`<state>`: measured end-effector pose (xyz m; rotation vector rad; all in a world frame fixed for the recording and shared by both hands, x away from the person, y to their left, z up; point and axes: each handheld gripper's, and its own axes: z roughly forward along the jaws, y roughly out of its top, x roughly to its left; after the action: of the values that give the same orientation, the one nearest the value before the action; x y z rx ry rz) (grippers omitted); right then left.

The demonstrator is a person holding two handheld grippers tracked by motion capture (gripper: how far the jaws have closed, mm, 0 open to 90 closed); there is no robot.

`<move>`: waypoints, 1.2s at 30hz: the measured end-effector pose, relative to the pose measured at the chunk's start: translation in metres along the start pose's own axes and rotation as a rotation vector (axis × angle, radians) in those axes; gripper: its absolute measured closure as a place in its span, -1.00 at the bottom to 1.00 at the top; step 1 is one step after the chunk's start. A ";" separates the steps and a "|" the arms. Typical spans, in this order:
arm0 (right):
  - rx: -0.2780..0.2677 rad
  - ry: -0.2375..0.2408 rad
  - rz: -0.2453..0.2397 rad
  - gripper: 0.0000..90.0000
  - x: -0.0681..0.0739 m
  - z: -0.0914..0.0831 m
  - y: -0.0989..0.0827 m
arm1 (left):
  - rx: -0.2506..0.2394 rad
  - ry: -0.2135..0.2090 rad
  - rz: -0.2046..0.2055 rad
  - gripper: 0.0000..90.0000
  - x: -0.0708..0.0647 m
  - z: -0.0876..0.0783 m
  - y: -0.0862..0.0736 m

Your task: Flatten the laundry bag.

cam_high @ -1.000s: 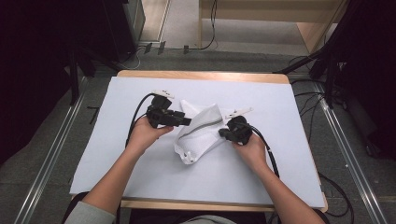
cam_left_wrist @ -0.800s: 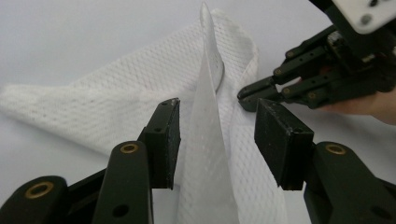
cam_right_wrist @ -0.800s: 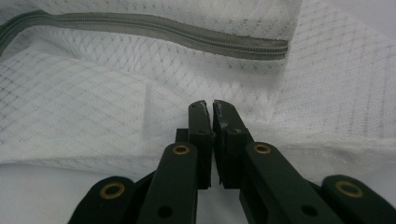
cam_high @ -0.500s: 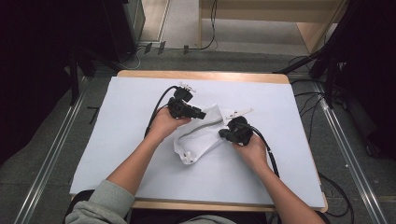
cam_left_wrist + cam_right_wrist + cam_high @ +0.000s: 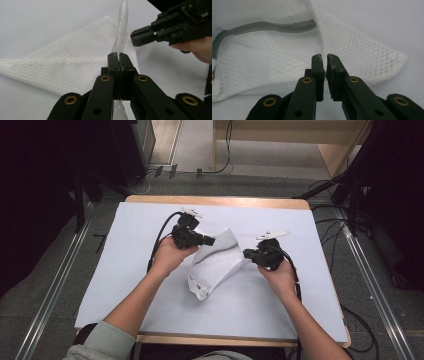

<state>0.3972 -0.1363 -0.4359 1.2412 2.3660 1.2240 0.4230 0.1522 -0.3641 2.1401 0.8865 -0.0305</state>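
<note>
White mesh bag (image 5: pixel 216 262) with a grey zipper (image 5: pixel 262 26) lies in the middle of the white table (image 5: pixel 125 285). Nearest, the right gripper (image 5: pixel 248 254) touches its corner, jaws almost closed on nothing. Farther back, the left gripper (image 5: pixel 210 240) pinches one edge and lifts it.

Worktop (image 5: pixel 125 270): rectangular, covered by a white sheet; bare wooden edge exposed along the 12 o'clock side and at the 5 o'clock corner. Surface flat, no visible marks.

Lying on it: one white mesh bag (image 5: pixel 212 267) near centre, crumpled, with a grey zip running across it. Its lower end rests on the sheet toward 6 o'clock; its upper corner, toward 12 o'clock, is raised off the surface. In the left gripper view the mesh (image 5: pixel 75 67) lies spread flat on the white sheet, one fold standing upright.
</note>
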 end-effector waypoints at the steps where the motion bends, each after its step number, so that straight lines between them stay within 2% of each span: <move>1: -0.006 -0.005 0.004 0.91 -0.001 -0.002 0.000 | -0.009 0.002 0.000 1.00 -0.001 -0.006 -0.002; 8: -0.024 -0.015 0.006 0.88 -0.004 -0.011 0.001 | -0.074 0.005 -0.023 1.00 -0.007 -0.039 -0.027; 10: -0.028 -0.014 0.012 0.87 -0.003 -0.012 0.001 | -0.078 0.008 -0.026 1.00 -0.008 -0.047 -0.033; 16: -0.049 -0.032 0.002 0.88 -0.003 -0.015 0.004 | -0.109 0.000 -0.058 1.00 -0.008 -0.063 -0.048; 20: -0.079 -0.037 0.004 0.86 -0.005 -0.021 0.007 | -0.099 -0.002 -0.061 1.00 -0.009 -0.065 -0.055; 25: -0.068 -0.059 0.039 0.71 -0.017 -0.021 0.005 | -0.094 0.001 -0.083 1.00 -0.005 -0.062 -0.063; 29: -0.064 -0.072 0.053 0.62 -0.026 -0.022 0.004 | -0.091 -0.024 -0.103 1.00 -0.003 -0.058 -0.066; 31: -0.068 -0.078 0.058 0.66 -0.027 -0.022 0.005 | -0.093 -0.030 -0.103 1.00 -0.005 -0.057 -0.065; 33: -0.081 -0.075 0.064 0.80 -0.026 -0.024 0.007 | -0.093 -0.031 -0.097 1.00 -0.007 -0.058 -0.063; 36: -0.079 -0.050 0.060 0.92 -0.021 -0.024 0.016 | -0.095 -0.032 -0.092 1.00 -0.010 -0.061 -0.058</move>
<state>0.4080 -0.1614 -0.4123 1.3103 2.2384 1.2749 0.3642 0.2132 -0.3581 2.0048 0.9490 -0.0678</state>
